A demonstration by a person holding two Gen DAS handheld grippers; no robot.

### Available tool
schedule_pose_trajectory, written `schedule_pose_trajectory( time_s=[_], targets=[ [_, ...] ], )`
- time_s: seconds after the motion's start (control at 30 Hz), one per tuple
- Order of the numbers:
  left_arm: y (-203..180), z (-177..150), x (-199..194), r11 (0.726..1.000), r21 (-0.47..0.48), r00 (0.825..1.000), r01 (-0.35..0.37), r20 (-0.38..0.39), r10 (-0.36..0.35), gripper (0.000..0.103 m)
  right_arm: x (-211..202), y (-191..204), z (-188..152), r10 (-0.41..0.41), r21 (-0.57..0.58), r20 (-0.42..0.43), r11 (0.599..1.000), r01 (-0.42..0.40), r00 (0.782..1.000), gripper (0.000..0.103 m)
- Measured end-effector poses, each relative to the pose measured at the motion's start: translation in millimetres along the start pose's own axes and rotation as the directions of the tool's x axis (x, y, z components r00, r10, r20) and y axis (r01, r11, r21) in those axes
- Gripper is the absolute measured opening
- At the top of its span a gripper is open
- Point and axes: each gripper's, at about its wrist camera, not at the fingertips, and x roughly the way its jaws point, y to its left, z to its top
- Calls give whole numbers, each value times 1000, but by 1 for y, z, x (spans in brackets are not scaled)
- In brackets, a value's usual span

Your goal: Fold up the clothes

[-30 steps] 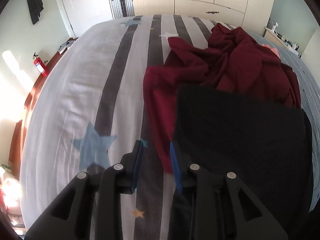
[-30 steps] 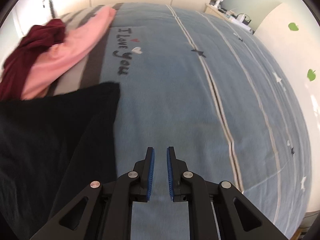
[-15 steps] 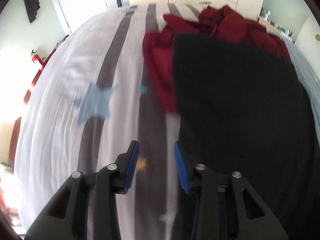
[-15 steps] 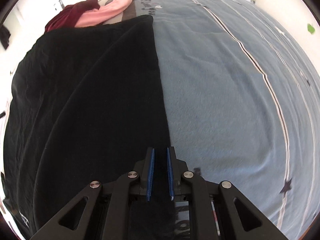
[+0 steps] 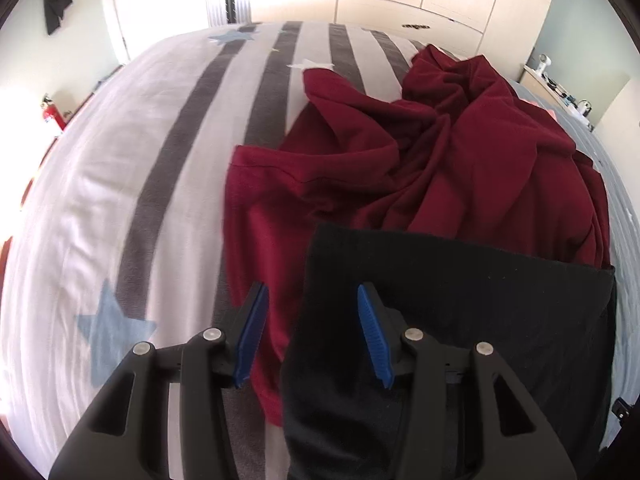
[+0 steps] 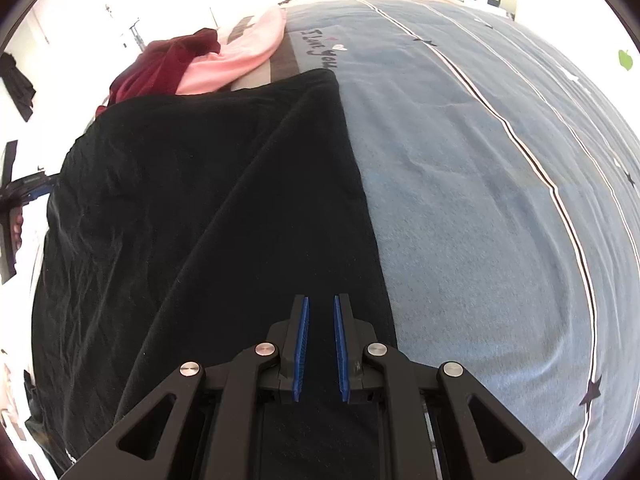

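Note:
A black garment (image 5: 460, 300) lies spread flat on the bed, its left edge over a crumpled maroon garment (image 5: 440, 152). My left gripper (image 5: 312, 292) hovers over the black garment's far left corner. Its jaws are opening, the cloth's edge lies below the gap, and neither pad presses on it. In the right wrist view the black garment (image 6: 200, 200) fills the left half. My right gripper (image 6: 321, 300) is over its right edge, jaws a narrow gap apart, with no cloth visibly pinched. A pink garment (image 6: 240, 56) lies beyond, next to the maroon garment (image 6: 160, 68).
The bed has a white and grey striped cover (image 5: 120, 200) with stars on the left and a blue cover (image 6: 480, 200) on the right. Wardrobe doors (image 5: 420, 0) stand behind the bed. A red fire extinguisher (image 5: 52, 114) is at the left wall, a cluttered shelf (image 5: 560, 84) at the right.
My left gripper has shifted right from the striped cover onto the black garment's corner, and its jaws have widened. My right gripper has moved left from the blue cover onto the black garment.

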Motion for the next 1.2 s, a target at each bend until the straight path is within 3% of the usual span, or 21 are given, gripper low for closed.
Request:
schedule_pose_trajectory(
  time_s=[0.1,0.23,0.43,0.5,0.6,0.7,0.77,0.87,0.97,1.07,1.2],
  targets=[
    [0,0,2,1000,3,1000,26,-15,-26,29,1,-3,-3,2,5,-6,1000,-2,1000,12],
    [-7,1,-3,998,51,1000,22,-8,-22,1,6,-7,-4,4,26,-12,1000,-4,1000,12],
    [-5,14,-18,993,114,1000,-21,20,19,1,8,-11,-10,15,61,-27,998,-14,1000,12],
    [2,26,-23,995,98,999,-31,31,28,1,9,-11,-11,18,66,-29,998,-17,999,12],
    [11,45,-38,988,68,985,-139,109,131,0,9,-10,-11,25,72,-26,997,-23,999,12],
    [28,68,-50,992,10,984,-125,127,123,0,6,-11,-13,30,73,-19,997,-28,999,12],
    [29,69,-52,990,20,983,-138,129,134,0,5,-11,-14,33,75,-21,997,-32,999,12],
    [24,51,-50,989,38,984,-144,114,139,0,2,-10,-19,29,69,-24,997,-28,999,12],
    [13,16,-51,992,84,994,-96,61,91,2,-2,-9,-28,24,58,-25,998,-22,999,12],
    [-8,-38,-67,989,146,999,-18,35,13,14,-8,-7,-39,25,45,-16,999,-24,1000,12],
    [-10,-131,-104,993,91,997,78,-31,-75,27,-23,-6,-70,22,41,-10,999,-22,1000,12]
  ],
)
